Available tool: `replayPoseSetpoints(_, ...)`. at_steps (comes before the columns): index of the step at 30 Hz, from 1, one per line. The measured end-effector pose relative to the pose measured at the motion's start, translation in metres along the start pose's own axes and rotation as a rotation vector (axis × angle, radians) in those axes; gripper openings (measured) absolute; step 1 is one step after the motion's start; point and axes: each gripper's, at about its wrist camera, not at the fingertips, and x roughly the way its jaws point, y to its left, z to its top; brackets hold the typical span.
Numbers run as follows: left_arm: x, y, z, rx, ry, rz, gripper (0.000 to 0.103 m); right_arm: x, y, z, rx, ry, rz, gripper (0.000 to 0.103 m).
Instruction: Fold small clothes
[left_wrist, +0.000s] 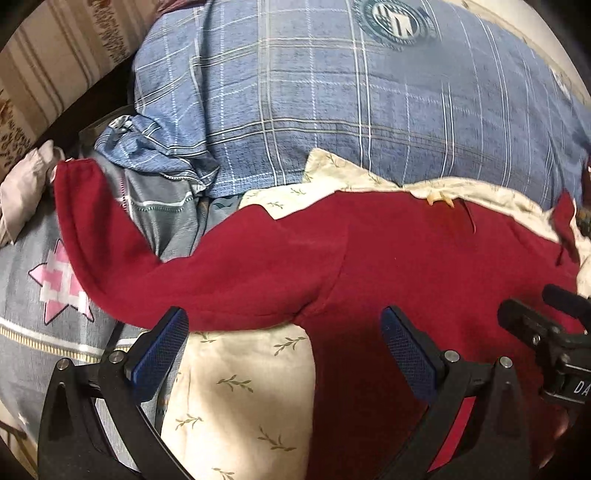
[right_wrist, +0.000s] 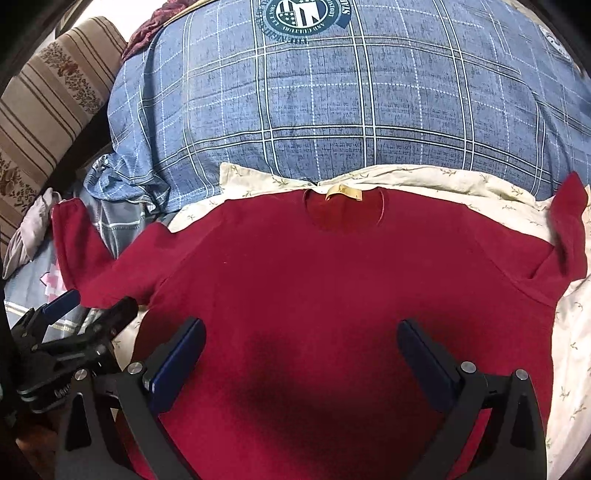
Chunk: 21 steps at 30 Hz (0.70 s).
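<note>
Red shirt (right_wrist: 332, 280) lies spread flat on cream leaf-print cloth (left_wrist: 236, 387), collar toward blue plaid duvet (right_wrist: 332, 110). Left gripper (left_wrist: 284, 354) and right gripper (right_wrist: 301, 362) both spread wide, empty, above the shirt. Crumpled grey clothes (left_wrist: 162, 206) crowd its left sleeve.

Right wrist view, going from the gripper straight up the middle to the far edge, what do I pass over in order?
Right gripper, open → red shirt lying flat → its neck label → cream leaf-print sheet → blue plaid duvet → round crest print.
</note>
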Motion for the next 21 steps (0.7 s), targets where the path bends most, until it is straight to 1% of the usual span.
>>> replayPoseSetpoints(5, 0.003, -0.002, 0.001, -0.002, 0.003, -0.01, 0.103, 0.006, -0.003, -0.001, 0.004, 0.005, -0.01, 0.103)
replayPoseSetpoints(9, 0.006, -0.007, 0.0, 0.017, 0.013, -0.006, 0.103, 0.009, -0.008, 0.001, 0.007, -0.005, -0.025, 0.103)
replayPoseSetpoints(11, 0.006, -0.009, -0.002, 0.018, 0.022, -0.016, 0.103, 0.012, -0.01, 0.001, 0.006, -0.008, -0.039, 0.103)
replayPoseSetpoints(13, 0.006, -0.01, -0.003, 0.014, 0.045, -0.044, 0.103, 0.014, -0.012, 0.001, 0.018, 0.0, -0.041, 0.103)
replayPoseSetpoints(15, 0.005, -0.011, -0.002, -0.002, 0.075, -0.072, 0.103, 0.014, -0.014, 0.002, 0.021, 0.005, -0.04, 0.103)
replayPoseSetpoints(17, 0.002, -0.012, 0.003, -0.033, 0.092, -0.086, 0.103, 0.013, -0.015, 0.004, 0.006, 0.007, -0.056, 0.103)
replayPoseSetpoints(19, -0.002, -0.014, 0.011, -0.061, 0.089, -0.099, 0.103, 0.011, -0.016, 0.006, 0.001, 0.006, -0.07, 0.103)
replayPoseSetpoints(21, -0.004, -0.017, 0.021, -0.071, 0.073, -0.084, 0.103, 0.009, -0.02, 0.01, 0.01, -0.008, -0.078, 0.103)
